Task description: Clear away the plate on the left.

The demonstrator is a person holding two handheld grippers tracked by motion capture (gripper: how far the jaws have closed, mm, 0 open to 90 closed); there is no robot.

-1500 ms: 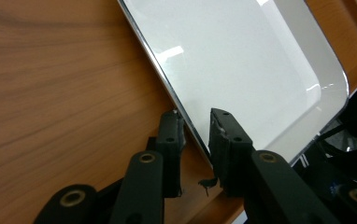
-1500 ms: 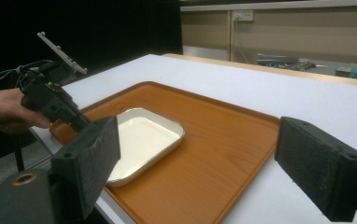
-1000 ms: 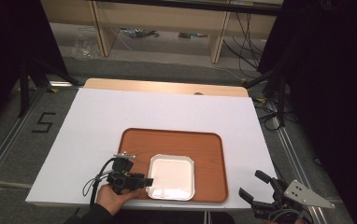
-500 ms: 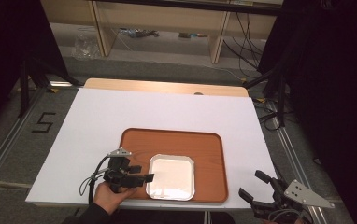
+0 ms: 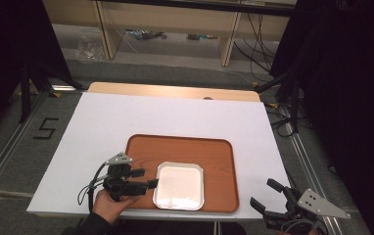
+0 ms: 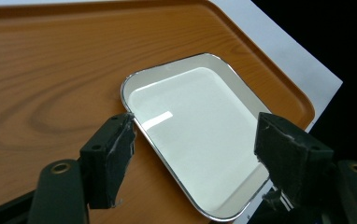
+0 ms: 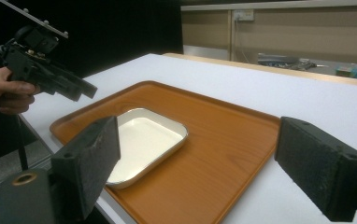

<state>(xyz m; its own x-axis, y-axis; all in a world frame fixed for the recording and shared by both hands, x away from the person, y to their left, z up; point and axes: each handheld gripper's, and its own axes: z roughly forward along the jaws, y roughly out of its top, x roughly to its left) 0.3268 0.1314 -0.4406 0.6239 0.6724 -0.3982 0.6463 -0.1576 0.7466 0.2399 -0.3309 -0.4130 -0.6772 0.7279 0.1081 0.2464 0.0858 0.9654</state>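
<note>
Both our grippers gape empty: left gripper [image 5: 148,178] jaws just opening beside white dish [image 5: 179,186] on tray [image 5: 219,161], right gripper [image 5: 266,196] off table

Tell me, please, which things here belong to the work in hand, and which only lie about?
In use:
- white square dish
- wooden tray under it
- left gripper, open beside the dish

Lying about:
- clutter on the far shelf
- cables on the floor

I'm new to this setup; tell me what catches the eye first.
A shallow square white enamel dish sits in the near left corner of a brown wood-grain tray on the white table. The left gripper hangs open at the dish's left edge; its jaws have just been opening.
</note>
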